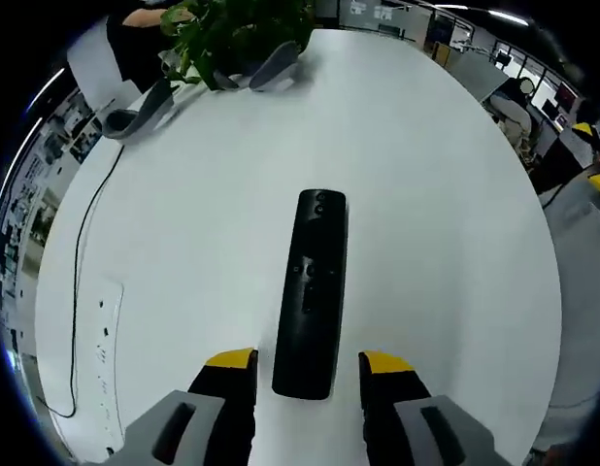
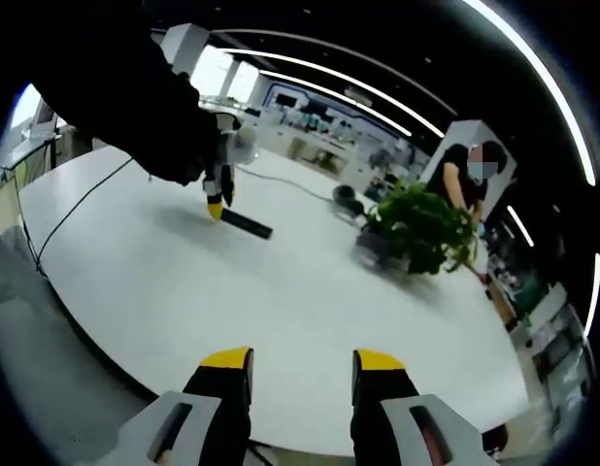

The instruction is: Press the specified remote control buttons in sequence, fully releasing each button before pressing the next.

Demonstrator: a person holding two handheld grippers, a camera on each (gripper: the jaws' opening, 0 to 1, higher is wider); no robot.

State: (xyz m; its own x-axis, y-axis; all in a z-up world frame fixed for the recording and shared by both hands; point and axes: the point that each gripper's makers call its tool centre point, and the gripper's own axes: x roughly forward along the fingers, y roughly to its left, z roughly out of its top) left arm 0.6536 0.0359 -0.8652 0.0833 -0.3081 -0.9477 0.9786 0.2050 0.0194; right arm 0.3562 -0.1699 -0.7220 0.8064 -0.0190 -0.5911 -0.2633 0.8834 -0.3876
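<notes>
Remote (image 1: 312, 291) lies flat on the white table (image 1: 446, 223), long and black, its near end sitting between the yellow-tipped jaws of the left gripper (image 1: 308, 367). Those jaws are spread wide, one on each side, neither touching it. Further back, a thin black cable (image 1: 86, 233) curves along the table's left edge, and a leafy green plant (image 1: 232, 34) stands at the far side.

From the right gripper (image 2: 302, 364), jaws spread with nothing between them, low over the table's near edge. Across the table, the left gripper hangs over the remote (image 2: 247, 224), a dark sleeve (image 2: 145, 107) above it. Beyond, the plant (image 2: 421, 228), with a person (image 2: 465, 175) behind it.
</notes>
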